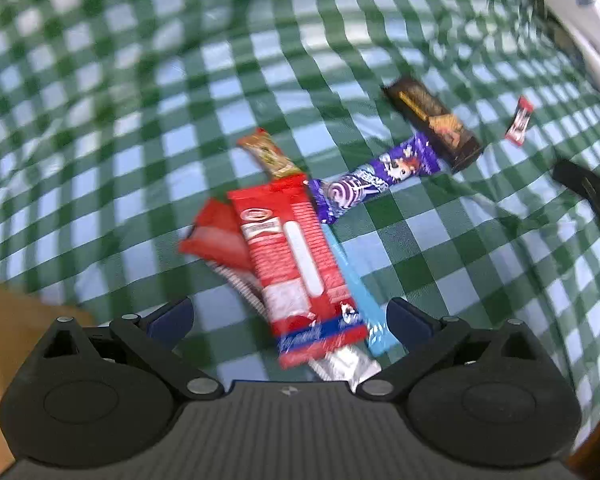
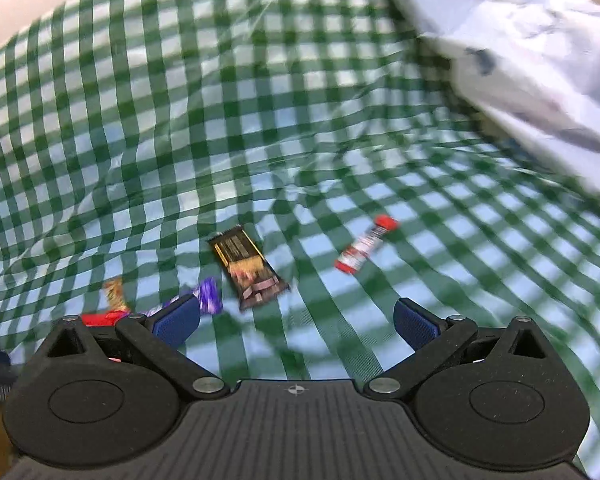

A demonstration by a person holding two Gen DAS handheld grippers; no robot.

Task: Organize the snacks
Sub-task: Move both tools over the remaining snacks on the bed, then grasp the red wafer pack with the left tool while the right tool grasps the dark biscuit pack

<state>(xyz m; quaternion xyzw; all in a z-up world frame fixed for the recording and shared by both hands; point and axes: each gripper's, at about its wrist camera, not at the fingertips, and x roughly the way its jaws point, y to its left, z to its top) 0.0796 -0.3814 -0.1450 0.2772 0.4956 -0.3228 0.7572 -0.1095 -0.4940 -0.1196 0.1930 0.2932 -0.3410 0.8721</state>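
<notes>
Both tools' fingers apart; red wrapper (image 1: pixel 296 256) over half-hidden blue bar (image 1: pixel 364 300), all blurred.

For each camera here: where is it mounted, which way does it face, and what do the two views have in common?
Left wrist: on the left gripper, looking down its open fingers at a pile of snacks led by a red wrapper on the checked cloth.
Right wrist: on the right gripper, open, facing bare cloth.
Shared: the dark bar, purple wrapper and small red packet.
</notes>
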